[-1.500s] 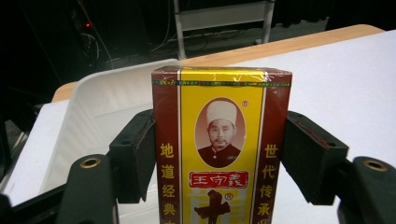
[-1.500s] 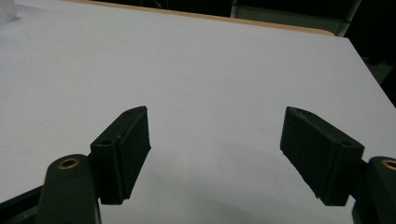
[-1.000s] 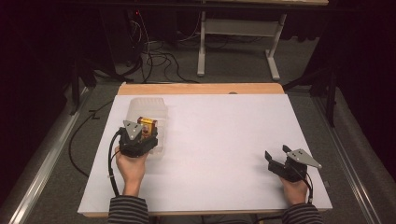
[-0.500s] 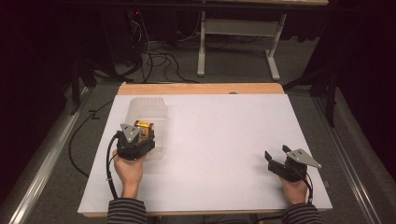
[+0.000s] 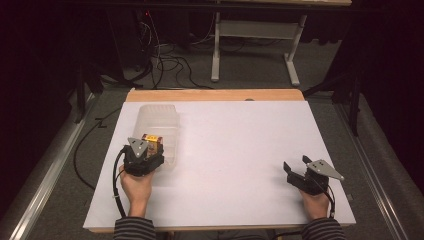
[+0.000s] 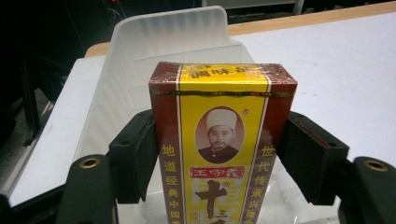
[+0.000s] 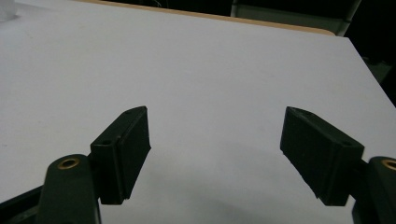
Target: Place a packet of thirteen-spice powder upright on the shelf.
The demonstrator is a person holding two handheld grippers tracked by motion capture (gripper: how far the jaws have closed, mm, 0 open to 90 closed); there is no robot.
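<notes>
Striped sleeves are entering at the near edge, one hand on each of the two grippers. The right gripper is resting on the white counter near its near right corner, its fingers spread wide with nothing between them. The left gripper is sitting at the near left, its fingers pressing both sides of one yellow and dark red box, holding it upright over the near end of one clear plastic tray. The box's lower part is being cut off by the bottom of the left gripper view, and from above the gripper is covering most of it. Beyond the counter's wooden far edge, cables are lying on the grey floor beside a white table frame; the rest is too dark to make out.
</notes>
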